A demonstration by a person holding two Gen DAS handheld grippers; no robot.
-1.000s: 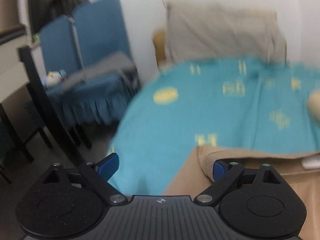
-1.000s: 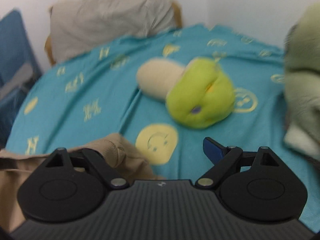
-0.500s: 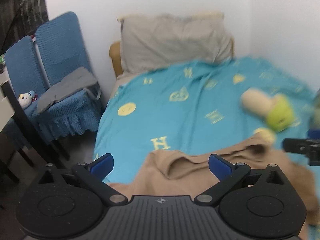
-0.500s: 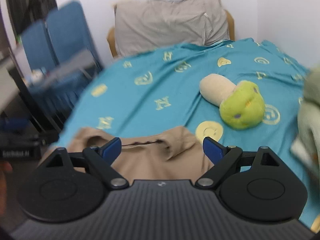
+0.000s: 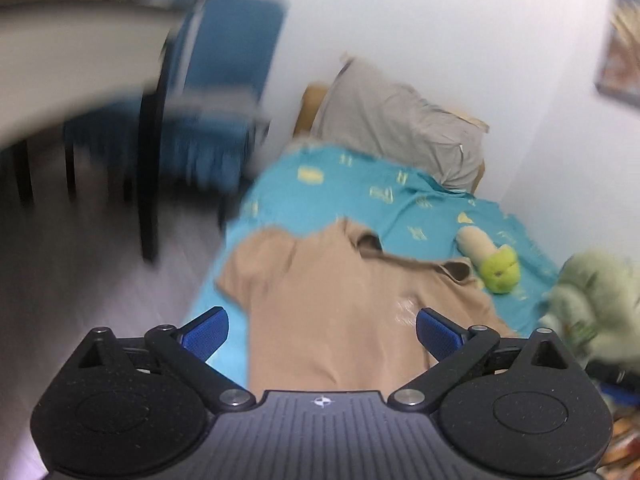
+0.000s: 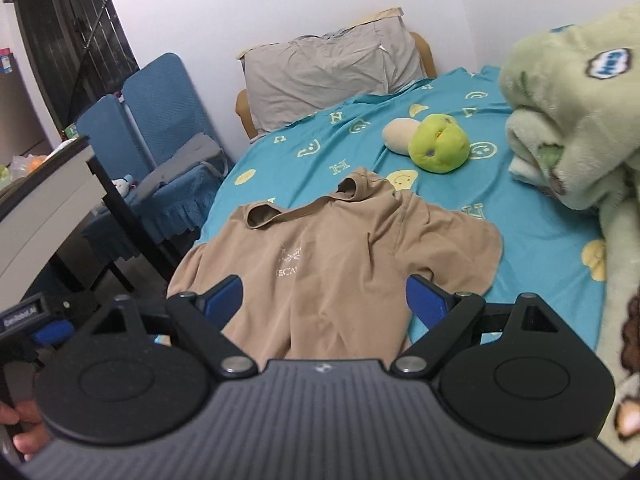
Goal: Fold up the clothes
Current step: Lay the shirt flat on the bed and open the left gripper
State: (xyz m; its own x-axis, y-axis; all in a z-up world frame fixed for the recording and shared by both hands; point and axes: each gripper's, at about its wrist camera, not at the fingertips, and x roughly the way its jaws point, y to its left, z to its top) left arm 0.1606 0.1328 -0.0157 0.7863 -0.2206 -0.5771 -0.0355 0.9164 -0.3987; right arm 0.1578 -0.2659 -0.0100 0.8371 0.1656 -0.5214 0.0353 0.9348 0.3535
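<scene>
Shirt (image 6: 332,264) lies spread on bed sheet (image 6: 532,240), collar at 12 o'clock, toy (image 6: 438,142) at 1 o'clock. Right gripper (image 6: 324,300) wide, empty above it; left gripper (image 5: 320,334) wide, jaws closing slightly, nothing between them.

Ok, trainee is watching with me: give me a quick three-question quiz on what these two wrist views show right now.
1. True or false: the tan T-shirt is already folded in half.
2. What lies just beyond the shirt's collar on the teal bedsheet? A) a book B) a green and cream plush toy C) a shoe
3. Fill in: neither the left gripper nor the right gripper holds any ____.

Key
1. False: it lies spread out, sleeves out to the sides, collar rumpled.
2. B
3. cloth; the shirt lies beyond both pairs of fingers.
</scene>
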